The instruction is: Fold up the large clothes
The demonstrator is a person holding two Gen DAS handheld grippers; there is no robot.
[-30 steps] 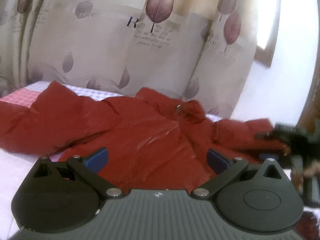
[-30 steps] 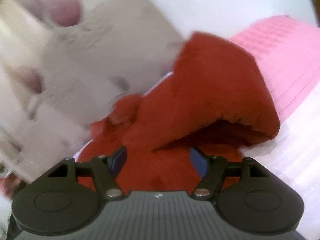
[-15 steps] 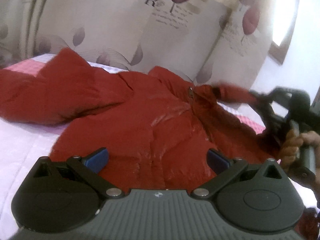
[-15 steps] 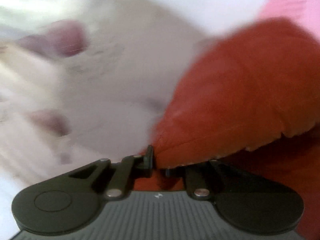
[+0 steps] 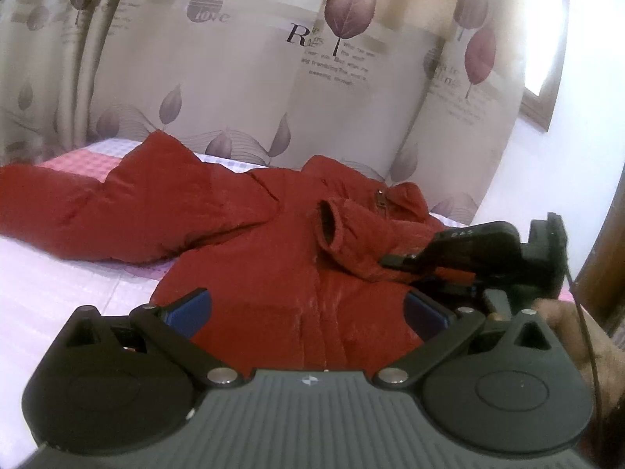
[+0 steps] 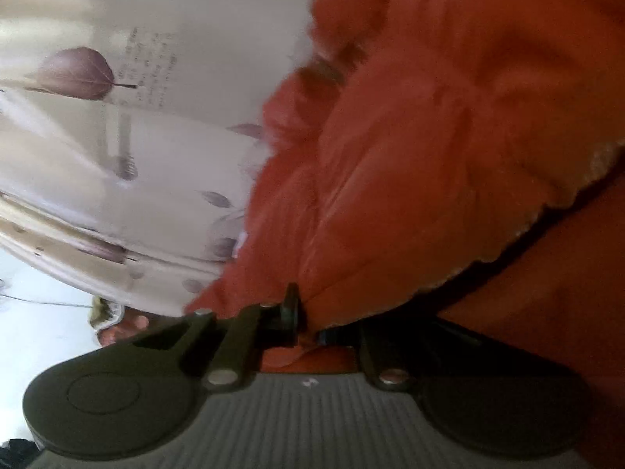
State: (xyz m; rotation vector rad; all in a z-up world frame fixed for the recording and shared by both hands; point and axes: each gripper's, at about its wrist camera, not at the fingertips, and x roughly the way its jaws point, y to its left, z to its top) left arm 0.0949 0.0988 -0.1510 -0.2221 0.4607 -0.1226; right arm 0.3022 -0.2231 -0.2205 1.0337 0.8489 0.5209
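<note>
the right gripper (image 6: 306,322) is clamped on the sleeve (image 5: 363,240), folding it across the jacket (image 5: 273,273) on the bed (image 5: 58,273); next, lay it flat and let go. the left gripper (image 5: 306,305) hovers wide open, empty. jacket's length runs away, collar toward the curtain (image 5: 234,78).

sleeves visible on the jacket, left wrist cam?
2. One sleeve lies spread out to the left on the bed; the other is folded across the jacket's chest, held by the right gripper.
</note>
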